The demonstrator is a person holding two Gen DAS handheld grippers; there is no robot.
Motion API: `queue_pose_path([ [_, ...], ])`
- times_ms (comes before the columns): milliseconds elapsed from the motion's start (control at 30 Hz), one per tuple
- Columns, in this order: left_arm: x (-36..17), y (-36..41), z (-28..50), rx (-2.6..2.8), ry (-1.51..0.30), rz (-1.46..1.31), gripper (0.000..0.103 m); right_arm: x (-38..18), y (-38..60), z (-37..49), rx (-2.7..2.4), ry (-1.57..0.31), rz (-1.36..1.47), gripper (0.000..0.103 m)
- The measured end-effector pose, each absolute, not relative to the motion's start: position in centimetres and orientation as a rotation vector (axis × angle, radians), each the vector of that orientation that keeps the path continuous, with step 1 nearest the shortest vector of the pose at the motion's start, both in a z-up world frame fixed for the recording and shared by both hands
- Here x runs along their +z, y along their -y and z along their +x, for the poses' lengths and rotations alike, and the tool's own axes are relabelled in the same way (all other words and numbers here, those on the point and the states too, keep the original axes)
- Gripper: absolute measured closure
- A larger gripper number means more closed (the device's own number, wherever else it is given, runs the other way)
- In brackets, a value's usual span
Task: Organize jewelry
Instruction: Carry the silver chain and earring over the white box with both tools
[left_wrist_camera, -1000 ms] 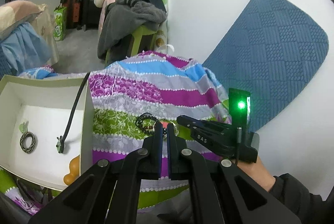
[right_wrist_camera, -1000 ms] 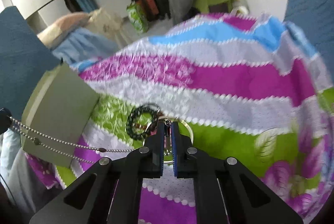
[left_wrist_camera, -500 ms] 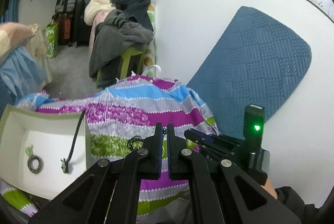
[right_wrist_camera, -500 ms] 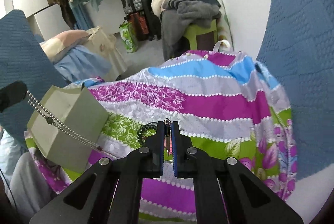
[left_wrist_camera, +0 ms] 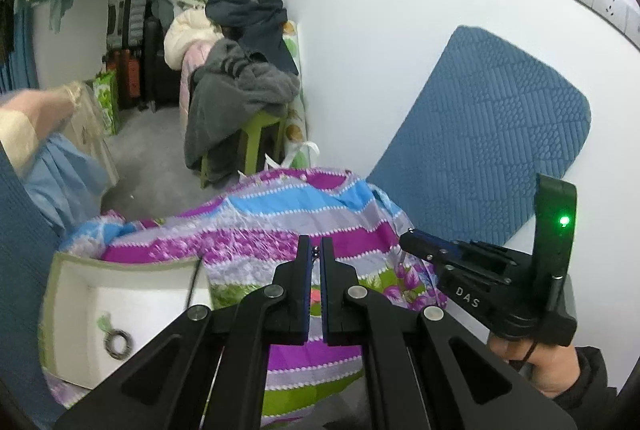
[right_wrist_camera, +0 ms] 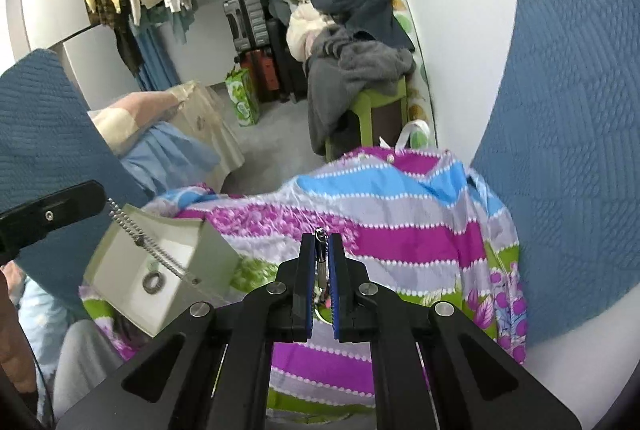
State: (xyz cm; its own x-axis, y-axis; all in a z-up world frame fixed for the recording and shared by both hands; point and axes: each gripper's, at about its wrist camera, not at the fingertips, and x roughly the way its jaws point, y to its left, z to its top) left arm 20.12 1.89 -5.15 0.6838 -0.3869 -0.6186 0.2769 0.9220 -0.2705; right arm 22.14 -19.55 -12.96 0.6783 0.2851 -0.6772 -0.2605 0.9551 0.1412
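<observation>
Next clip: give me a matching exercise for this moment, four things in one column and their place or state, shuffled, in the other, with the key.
Things
1. ball chain
2. dark ring
3. small metal clasp
4. grey garment

Place or state
A. draped over the green stool
B. pinched between the right gripper fingers
C. lying on the floor of the white box
D. hanging from the left gripper over the box

Pairs: 1-D, 2-C, 3-B, 4-A
</observation>
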Motion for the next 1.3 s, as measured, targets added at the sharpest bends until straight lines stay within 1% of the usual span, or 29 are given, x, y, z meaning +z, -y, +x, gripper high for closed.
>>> queue_pose_path([
  [267, -0.7, -5.1, 19.8, -0.327, -0.684, -0.113, 0.102, -8.3, 15.6, 22.1, 0.326, -0.703, 0.008, 0.099],
  [400, 1.2, -7.7, 19.1, -0.297, -0.660, -0.100, 0.102, -6.9, 12.9, 22.0, 0.354, -0.686, 0.004, 0.099],
  [567, 2.1, -11.3, 18.3, -0.255, -0.644, -0.102, 0.102, -6.2, 8.9, 21.9, 0.407, -0.675, 0.002, 0.099],
  [700, 0.3, -14.2, 17.9, -0.219, -0.672, -0.119, 0.102, -7.3, 5.8, 22.2, 0.438, -0.688, 0.004, 0.099],
  [933, -5.6, -18.2, 18.3, -0.168, -0.780, -0.122, 0.102, -11.4, 2.2, 22.3, 0.463, -0.749, 0.000, 0.099],
  [1300, -14.0, -20.6, 18.5, -0.148, -0.891, -0.181, 0.102, -17.8, -0.2, 21.4, 0.458, -0.852, -0.005, 0.098],
])
